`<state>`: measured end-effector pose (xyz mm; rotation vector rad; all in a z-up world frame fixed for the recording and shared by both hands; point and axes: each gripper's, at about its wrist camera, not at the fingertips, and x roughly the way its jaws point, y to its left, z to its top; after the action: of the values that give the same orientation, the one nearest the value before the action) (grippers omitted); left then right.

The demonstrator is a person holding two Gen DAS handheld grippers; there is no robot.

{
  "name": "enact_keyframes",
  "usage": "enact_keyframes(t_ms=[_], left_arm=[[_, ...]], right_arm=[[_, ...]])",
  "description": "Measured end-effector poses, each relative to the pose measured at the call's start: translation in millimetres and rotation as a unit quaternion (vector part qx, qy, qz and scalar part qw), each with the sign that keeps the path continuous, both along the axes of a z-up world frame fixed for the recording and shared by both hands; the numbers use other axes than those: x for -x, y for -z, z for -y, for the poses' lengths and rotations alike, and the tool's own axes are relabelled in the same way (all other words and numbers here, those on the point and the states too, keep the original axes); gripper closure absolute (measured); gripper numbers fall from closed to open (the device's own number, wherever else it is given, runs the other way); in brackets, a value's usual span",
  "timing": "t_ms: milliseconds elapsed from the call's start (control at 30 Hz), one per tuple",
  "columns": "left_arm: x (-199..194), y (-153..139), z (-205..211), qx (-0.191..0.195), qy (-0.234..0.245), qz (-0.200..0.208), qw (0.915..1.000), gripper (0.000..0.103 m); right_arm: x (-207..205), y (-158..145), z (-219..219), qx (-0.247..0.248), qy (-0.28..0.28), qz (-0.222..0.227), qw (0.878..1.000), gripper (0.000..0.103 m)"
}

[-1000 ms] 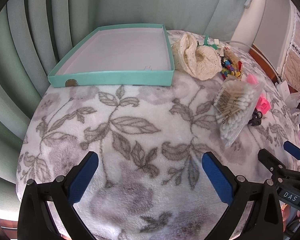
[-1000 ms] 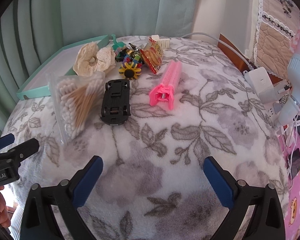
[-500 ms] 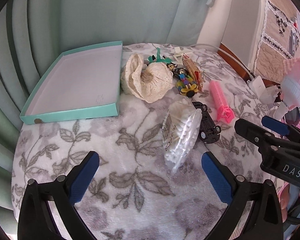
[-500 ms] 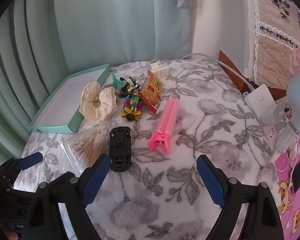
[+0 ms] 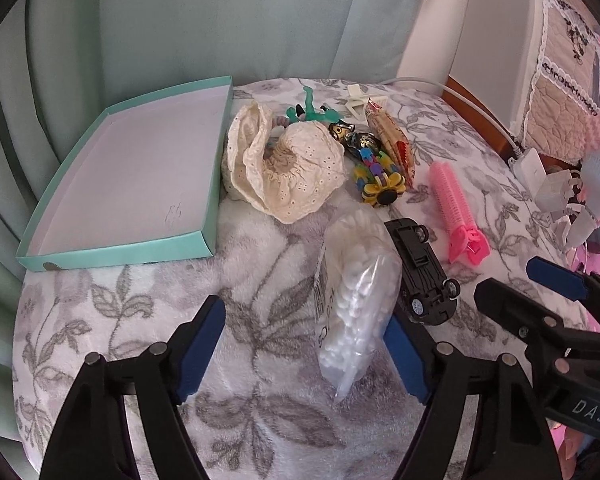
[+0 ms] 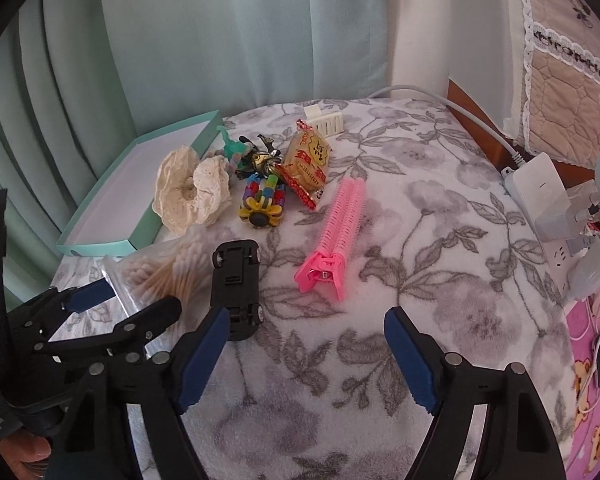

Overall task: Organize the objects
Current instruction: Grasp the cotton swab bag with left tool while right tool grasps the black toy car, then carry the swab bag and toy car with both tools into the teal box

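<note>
Teal box [image 5: 124, 184] at back left, bare inside. Cream lace cloth [image 5: 288, 172] just beside it: soft, light. Cotton-swab bag [image 5: 356, 304] between the wide-apart left tongs [image 5: 304, 350]: light, slippery, best pinched mid-body. Right tongs [image 6: 306, 354] likewise apart, holding nothing.

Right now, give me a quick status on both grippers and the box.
Left gripper open around cotton swab bag. Right gripper open, holding nothing. Teal box holds nothing. Toy car touching bag.
</note>
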<state>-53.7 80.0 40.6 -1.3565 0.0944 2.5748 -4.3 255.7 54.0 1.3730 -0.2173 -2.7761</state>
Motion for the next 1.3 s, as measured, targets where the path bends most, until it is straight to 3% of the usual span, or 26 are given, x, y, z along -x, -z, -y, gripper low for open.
enact_keyframes(t_ms=[233,600,733,933,1067,1300], left_arm=[[7,0,15,-0.034,-0.001,0.008,0.9994,0.040],[20,-4,27,-0.085,0.017,0.016,0.9961,0.041],[22,-5,24,-0.086,0.026,0.015,0.9958,0.041],[22,-3,20,-0.100,0.041,0.020,0.9940,0.062],[20,-5,15,-0.098,0.054,0.015,0.9936,0.080],[12,-10,16,-0.096,0.062,0.006,0.9935,0.082]], right_arm=[[8,9,20,0.007,-0.031,0.012,0.999,0.034],[17,18,34,0.020,-0.058,0.025,0.998,0.047],[19,21,39,0.018,-0.063,0.029,0.997,0.051],[21,23,39,0.024,-0.060,0.029,0.998,0.066],[20,21,37,0.023,-0.054,0.022,0.998,0.066],[18,15,35,0.026,-0.046,0.016,0.998,0.066]])
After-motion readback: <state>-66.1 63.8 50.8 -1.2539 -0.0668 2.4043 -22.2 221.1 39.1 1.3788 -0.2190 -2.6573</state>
